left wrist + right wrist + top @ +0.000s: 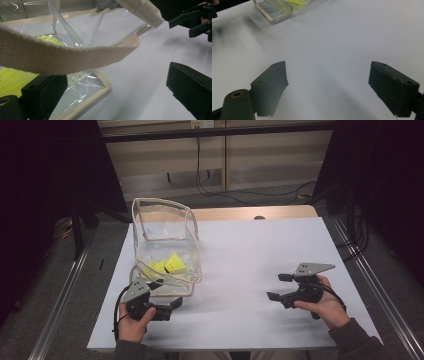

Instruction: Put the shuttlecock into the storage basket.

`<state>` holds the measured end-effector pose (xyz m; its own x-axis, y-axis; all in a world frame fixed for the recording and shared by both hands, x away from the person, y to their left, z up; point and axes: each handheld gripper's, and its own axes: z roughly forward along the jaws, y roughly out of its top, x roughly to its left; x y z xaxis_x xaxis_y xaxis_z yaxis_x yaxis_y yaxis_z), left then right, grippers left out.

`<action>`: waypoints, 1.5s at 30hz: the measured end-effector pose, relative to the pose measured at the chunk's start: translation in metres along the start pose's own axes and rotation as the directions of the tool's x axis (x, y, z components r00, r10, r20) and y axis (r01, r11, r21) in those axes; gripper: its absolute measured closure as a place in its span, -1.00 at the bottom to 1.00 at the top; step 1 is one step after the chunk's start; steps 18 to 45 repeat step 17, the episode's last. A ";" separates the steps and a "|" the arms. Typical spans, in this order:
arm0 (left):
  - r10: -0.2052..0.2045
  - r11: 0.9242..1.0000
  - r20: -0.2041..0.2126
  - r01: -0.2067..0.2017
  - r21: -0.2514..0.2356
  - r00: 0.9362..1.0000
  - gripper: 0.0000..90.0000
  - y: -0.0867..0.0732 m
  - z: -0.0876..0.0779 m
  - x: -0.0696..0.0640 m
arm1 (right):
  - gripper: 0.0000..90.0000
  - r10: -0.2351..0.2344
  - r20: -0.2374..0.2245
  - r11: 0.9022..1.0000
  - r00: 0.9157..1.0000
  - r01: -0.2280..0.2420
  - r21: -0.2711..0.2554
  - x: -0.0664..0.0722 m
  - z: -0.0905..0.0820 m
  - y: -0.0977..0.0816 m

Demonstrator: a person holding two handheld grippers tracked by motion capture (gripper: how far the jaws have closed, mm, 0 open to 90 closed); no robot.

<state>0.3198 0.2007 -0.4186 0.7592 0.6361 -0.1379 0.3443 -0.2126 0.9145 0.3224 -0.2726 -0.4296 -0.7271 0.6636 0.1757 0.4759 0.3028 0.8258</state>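
A clear plastic bag [165, 237] with beige trim stands open on the white table [250, 250], with yellow pieces [172, 262] inside it. My left gripper [172, 300] sits at the bag's near corner. In the left gripper view its jaws stand wide apart [116, 92], with the bag's bottom corner [90, 92] between them and the beige strap [62, 57] crossing in front. The pads do not press on anything. My right gripper [277, 286] hovers low over bare table at the right, open [328, 85] and empty. The bag [277, 11] lies far off in its view.
A wooden strip [240, 212] runs along the table's far edge. Cables [235, 190] lie on the floor behind. Metal rails [372, 280] flank the table on both sides. The right gripper [180, 28] appears at the upper right of the left gripper view.
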 end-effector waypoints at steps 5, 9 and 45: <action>0.000 1.000 -0.002 0.000 0.003 1.000 -0.92 0.000 0.000 0.000 | -0.68 0.004 0.006 1.000 1.000 -0.004 -0.007 -0.002 -0.003 -0.005; -0.002 1.000 -0.002 0.002 0.000 1.000 -0.92 0.000 0.000 0.000 | -0.68 0.005 0.005 1.000 1.000 -0.005 -0.010 -0.003 -0.005 -0.009; 0.002 1.000 0.002 -0.002 0.008 1.000 -0.92 -0.001 0.001 0.000 | -0.71 -0.001 0.008 1.000 1.000 0.002 -0.019 -0.003 -0.007 -0.016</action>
